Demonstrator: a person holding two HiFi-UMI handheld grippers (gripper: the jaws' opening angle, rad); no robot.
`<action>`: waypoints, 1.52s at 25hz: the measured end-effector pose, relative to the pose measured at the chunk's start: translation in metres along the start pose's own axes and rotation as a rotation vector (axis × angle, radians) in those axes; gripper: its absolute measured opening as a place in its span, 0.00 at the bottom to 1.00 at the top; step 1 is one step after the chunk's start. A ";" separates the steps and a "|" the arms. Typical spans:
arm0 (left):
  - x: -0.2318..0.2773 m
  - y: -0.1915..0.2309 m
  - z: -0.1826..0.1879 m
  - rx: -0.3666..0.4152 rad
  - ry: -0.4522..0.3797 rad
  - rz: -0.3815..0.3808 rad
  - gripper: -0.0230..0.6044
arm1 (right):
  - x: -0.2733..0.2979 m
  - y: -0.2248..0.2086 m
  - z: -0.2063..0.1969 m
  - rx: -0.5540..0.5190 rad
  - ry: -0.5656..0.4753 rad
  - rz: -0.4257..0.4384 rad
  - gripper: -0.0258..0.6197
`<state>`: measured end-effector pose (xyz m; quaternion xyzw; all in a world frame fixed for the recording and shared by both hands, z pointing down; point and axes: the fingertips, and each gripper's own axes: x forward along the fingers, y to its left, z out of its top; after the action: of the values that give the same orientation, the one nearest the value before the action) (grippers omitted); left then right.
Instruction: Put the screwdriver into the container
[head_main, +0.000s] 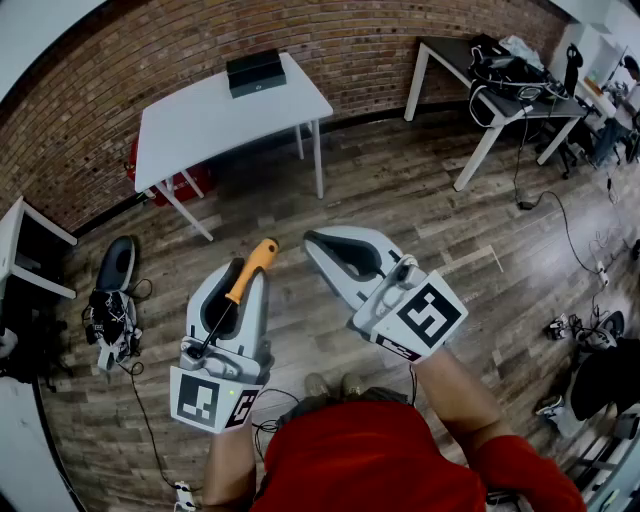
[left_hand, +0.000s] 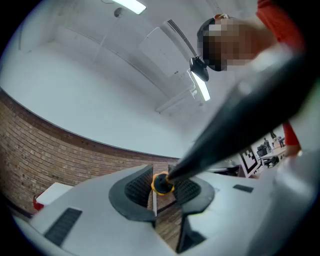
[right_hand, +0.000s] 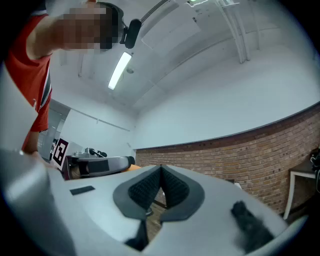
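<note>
Our left gripper (head_main: 243, 283) clamps the screwdriver (head_main: 255, 262) mid-carry above the floor (head_main: 400, 200), right gripper (head_main: 318, 242) closed empty; next we must reach the dark box (head_main: 255, 72) on the white table (head_main: 200, 120), probably the container.

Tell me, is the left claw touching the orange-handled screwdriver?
Touching. The left gripper view shows the screwdriver clamped in the left claw, which presses on it from both sides with no gap.
</note>
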<state>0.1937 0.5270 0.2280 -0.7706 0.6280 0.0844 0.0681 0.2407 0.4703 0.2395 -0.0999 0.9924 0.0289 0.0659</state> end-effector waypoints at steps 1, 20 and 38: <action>0.000 0.000 -0.001 0.000 0.000 0.001 0.20 | 0.000 0.000 -0.001 -0.002 0.002 -0.001 0.09; 0.020 -0.014 -0.010 0.019 0.015 0.039 0.20 | -0.027 -0.027 -0.009 0.071 -0.018 0.039 0.09; 0.079 0.040 -0.034 0.023 0.014 0.053 0.20 | 0.020 -0.095 -0.031 0.065 0.007 0.040 0.09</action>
<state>0.1715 0.4359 0.2446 -0.7536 0.6495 0.0735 0.0703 0.2363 0.3707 0.2636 -0.0777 0.9949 -0.0024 0.0649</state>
